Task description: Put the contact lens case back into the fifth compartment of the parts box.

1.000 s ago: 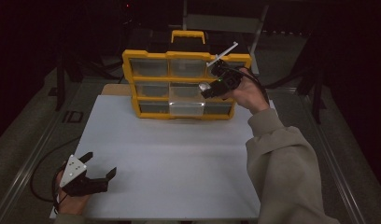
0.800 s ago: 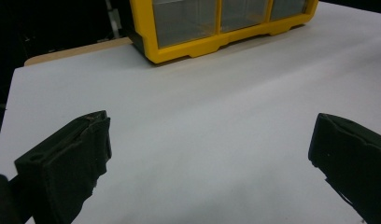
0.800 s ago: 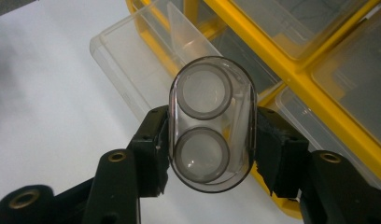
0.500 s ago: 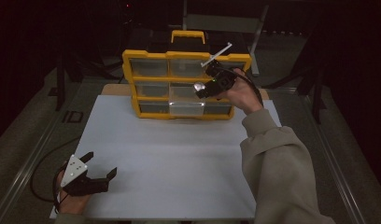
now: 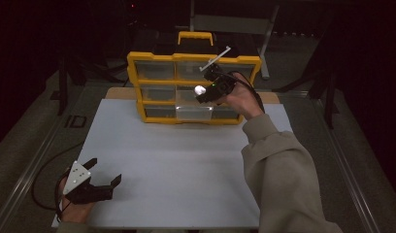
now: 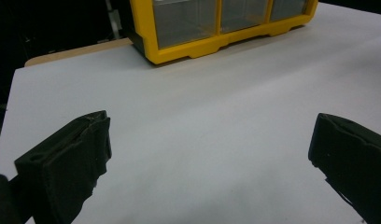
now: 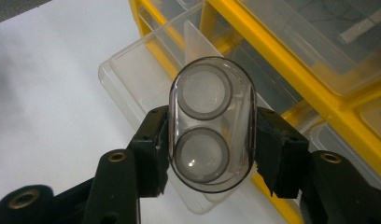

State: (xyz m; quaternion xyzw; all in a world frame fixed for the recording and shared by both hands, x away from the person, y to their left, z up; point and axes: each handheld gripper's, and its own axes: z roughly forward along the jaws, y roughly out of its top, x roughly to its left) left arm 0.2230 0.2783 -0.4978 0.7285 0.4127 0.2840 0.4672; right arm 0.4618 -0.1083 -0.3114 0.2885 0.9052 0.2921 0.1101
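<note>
One clear oval case [image 7: 211, 123] sits at the centre of the right gripper view, pinched at its sides by the two black jaws of the right gripper [image 7: 210, 154]; two round discs [image 7: 205, 93] show through its face, one above the other. In the high view the same case [image 5: 200, 90] is a pale spot just above centre, in front of the yellow drawer cabinet [image 5: 159, 119] at the upper middle of the frame. The cabinet has three rows of clear drawers (how many drawers in all I cannot count), and one drawer [image 7: 132, 79] in the bottom row is pulled out, lying just under the held case. The left gripper [image 5: 96, 177] rests at the lower left on the white table [image 5: 176, 165], its two jaws spread wide with nothing between them.
</note>
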